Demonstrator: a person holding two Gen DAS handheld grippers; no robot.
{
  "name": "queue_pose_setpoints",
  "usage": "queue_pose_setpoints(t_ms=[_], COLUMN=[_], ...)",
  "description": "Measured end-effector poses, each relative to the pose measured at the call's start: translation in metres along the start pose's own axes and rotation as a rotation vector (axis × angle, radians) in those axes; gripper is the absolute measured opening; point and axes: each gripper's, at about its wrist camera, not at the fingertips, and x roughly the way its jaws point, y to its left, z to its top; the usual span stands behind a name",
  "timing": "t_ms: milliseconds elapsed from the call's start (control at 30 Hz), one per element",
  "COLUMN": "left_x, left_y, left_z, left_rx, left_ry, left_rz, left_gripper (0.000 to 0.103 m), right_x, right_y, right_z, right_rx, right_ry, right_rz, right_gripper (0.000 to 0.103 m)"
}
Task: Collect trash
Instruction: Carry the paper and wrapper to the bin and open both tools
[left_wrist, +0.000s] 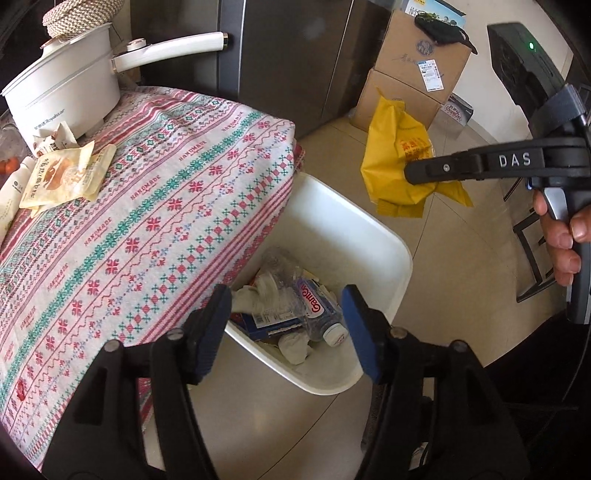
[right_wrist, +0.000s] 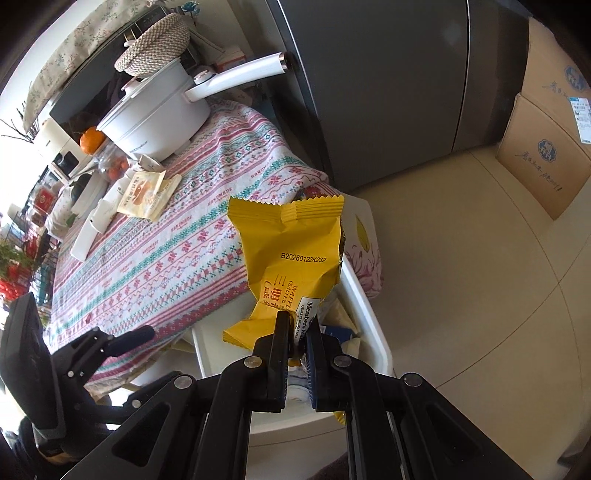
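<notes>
A white trash bin (left_wrist: 384, 254) stands on the floor against the table; it holds a plastic bottle (left_wrist: 317, 306), crumpled tissues and a blue box. My left gripper (left_wrist: 284, 325) is open and empty just above the bin's near side. My right gripper (right_wrist: 297, 332) is shut on a yellow snack wrapper (right_wrist: 291, 247) and holds it in the air above the bin (right_wrist: 369, 325). In the left wrist view the wrapper (left_wrist: 395, 155) hangs from the right gripper (left_wrist: 410, 173) to the right of the bin. More beige wrappers (left_wrist: 62, 173) lie on the tablecloth.
The table (left_wrist: 155, 206) has a patterned red and green cloth. A white pot (left_wrist: 62, 96) with a long handle stands at its far end, with oranges (right_wrist: 92, 140) beside it. A grey fridge (right_wrist: 388, 85) and cardboard boxes (left_wrist: 417, 66) stand behind on the tiled floor.
</notes>
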Motion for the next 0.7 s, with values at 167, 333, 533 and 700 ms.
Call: queue_pose_setpoints(t_ms=[167, 333, 533, 700], left_x=[-0.009, -0.02, -0.028, -0.032], left_y=[0.018, 0.036, 0.048, 0.053], left_z=[0.004, 0.004, 0.001, 0.0], left_rx=[-0.037, -0.077, -0.101, -0.105], left_ry=[-0.018, -0.037, -0.056, -0.061], left_rz=[0.028, 0.059, 0.083, 0.088], left_gripper=[0.07, 0.072, 0.074, 0.074], right_x=[0.006, 0.02, 0.032, 0.031], right_y=[0.0, 0.005, 0.006, 0.008], right_z=[-0.004, -0.008, -0.012, -0.011], right_rx=[-0.012, -0.026, 0.009, 0.015], right_ry=[0.03, 0.093, 0.153, 0.147], right_rz=[-0.011, -0.029, -0.034, -0.045], right_gripper=[0.009, 0.013, 0.059, 0.067])
